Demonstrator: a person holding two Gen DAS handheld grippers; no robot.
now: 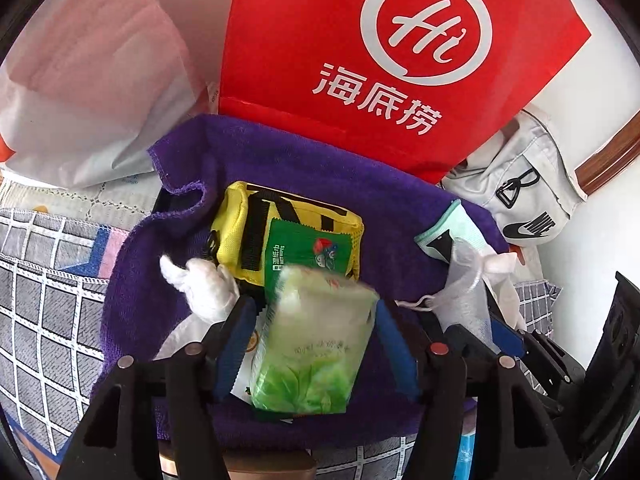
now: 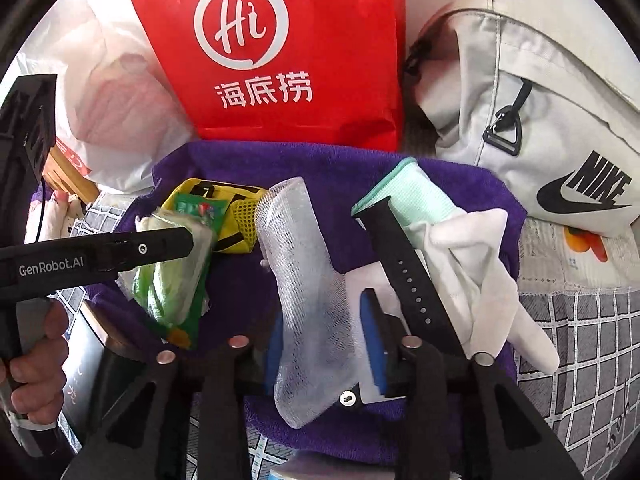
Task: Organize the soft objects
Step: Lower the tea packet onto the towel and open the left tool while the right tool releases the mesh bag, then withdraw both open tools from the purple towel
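Note:
A purple towel (image 1: 304, 160) lines a box and holds soft items. My left gripper (image 1: 316, 312) is shut on a green tissue pack (image 1: 312, 344), held over the towel; it also shows in the right wrist view (image 2: 172, 276). Beyond it lie a yellow pouch (image 1: 240, 232), a green wet-wipes packet (image 1: 304, 248) and a white glove (image 1: 204, 284). My right gripper (image 2: 324, 308) is shut on a white mesh bag (image 2: 304, 280) over the towel (image 2: 320, 160). Beside it lie a black watch strap (image 2: 404, 264), a mint cloth (image 2: 412, 196) and a white glove (image 2: 480, 264).
A red paper bag (image 1: 360, 40) stands behind the towel, with a white plastic bag (image 1: 80, 80) to its left and a grey Nike bag (image 2: 540, 128) to its right. A grey checked cloth (image 1: 40, 300) covers the surface around.

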